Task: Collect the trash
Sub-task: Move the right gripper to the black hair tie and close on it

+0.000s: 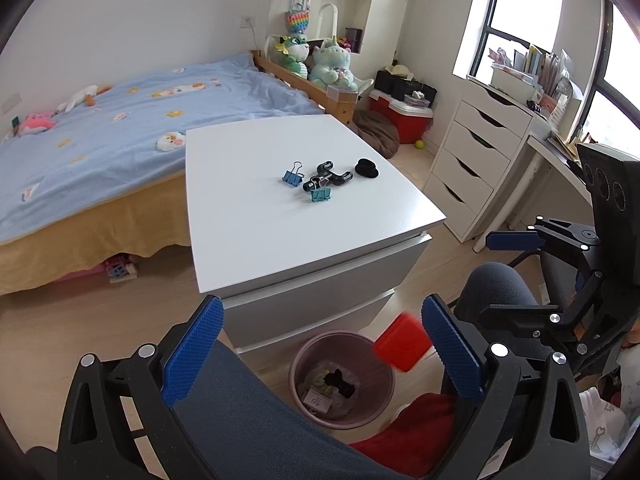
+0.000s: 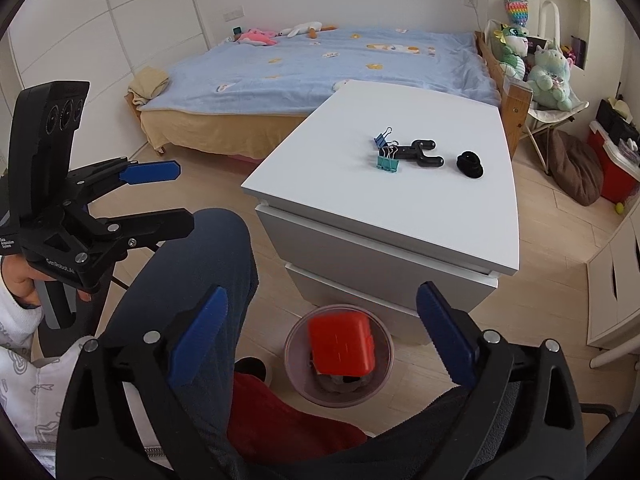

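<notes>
A red plastic box (image 2: 342, 346) hangs blurred in mid-air just above the mouth of the pinkish waste bin (image 2: 296, 376), touching neither jaw of the right gripper (image 2: 320, 332), whose blue-padded jaws stand wide apart on either side of it. The bin sits on the wooden floor against the front of the white drawer unit (image 2: 380, 256), and already holds some crumpled wrappers and a dark scrap (seen best from the left wrist view). The left gripper (image 1: 322, 340) has its jaws spread wide too, with nothing between them; it points down toward the bin from over the person's knee (image 1: 248, 408).

On the worktop of the drawer unit lie a blue binder clip (image 2: 383, 136), a teal binder clip (image 2: 388, 162), a black forked plastic part (image 2: 420, 153) and a black hair tie (image 2: 470, 165), the teal clip touching the forked part. Behind is a bed (image 2: 320, 64) with a blue cover.
</notes>
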Demonstrator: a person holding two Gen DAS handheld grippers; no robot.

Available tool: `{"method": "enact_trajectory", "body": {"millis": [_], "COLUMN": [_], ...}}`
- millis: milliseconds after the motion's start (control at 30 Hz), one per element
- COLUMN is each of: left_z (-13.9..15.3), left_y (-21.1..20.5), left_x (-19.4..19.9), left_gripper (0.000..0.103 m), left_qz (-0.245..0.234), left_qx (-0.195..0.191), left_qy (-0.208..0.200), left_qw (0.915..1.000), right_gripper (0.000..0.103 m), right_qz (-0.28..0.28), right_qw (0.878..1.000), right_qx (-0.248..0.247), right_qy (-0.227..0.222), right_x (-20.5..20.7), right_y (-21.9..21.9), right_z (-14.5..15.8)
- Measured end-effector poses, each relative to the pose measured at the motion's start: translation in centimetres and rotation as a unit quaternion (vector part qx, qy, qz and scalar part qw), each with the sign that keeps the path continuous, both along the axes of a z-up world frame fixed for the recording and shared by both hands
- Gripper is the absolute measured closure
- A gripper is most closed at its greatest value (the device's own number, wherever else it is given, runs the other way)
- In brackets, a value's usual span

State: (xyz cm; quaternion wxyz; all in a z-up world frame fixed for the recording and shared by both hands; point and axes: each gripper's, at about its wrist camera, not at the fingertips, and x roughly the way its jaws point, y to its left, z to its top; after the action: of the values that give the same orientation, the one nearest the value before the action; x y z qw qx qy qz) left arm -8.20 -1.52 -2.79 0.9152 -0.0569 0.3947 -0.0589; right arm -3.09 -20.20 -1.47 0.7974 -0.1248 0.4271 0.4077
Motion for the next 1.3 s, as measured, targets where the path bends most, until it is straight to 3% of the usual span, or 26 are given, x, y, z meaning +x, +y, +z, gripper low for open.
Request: {"method": "enact_trajectory", "body": {"millis": [833,1300], "left_z": [-0.5,0.7], "left_y": [-0.3,-0.8], "left_x": [1.5,4.3], "left_gripper": [0.008,0.008], "left_qz": [-0.010,-0.023], "left_qx": [-0.008,-0.001], "left_qy": [-0.003,-0.019], "left_qw": [0.9999,0.9996], "right_gripper": [0.005,0.005], "right_qz": [-0.043,-0.072], "right_qw": [0.999,0.996], "right_qx": [0.002,-0.038], "right_qy": [-0.003,-0.022], "right_x": [2.5,11.7], "right_y": [-1.2,-0.7], "right_z": [0.5,1.8]}}
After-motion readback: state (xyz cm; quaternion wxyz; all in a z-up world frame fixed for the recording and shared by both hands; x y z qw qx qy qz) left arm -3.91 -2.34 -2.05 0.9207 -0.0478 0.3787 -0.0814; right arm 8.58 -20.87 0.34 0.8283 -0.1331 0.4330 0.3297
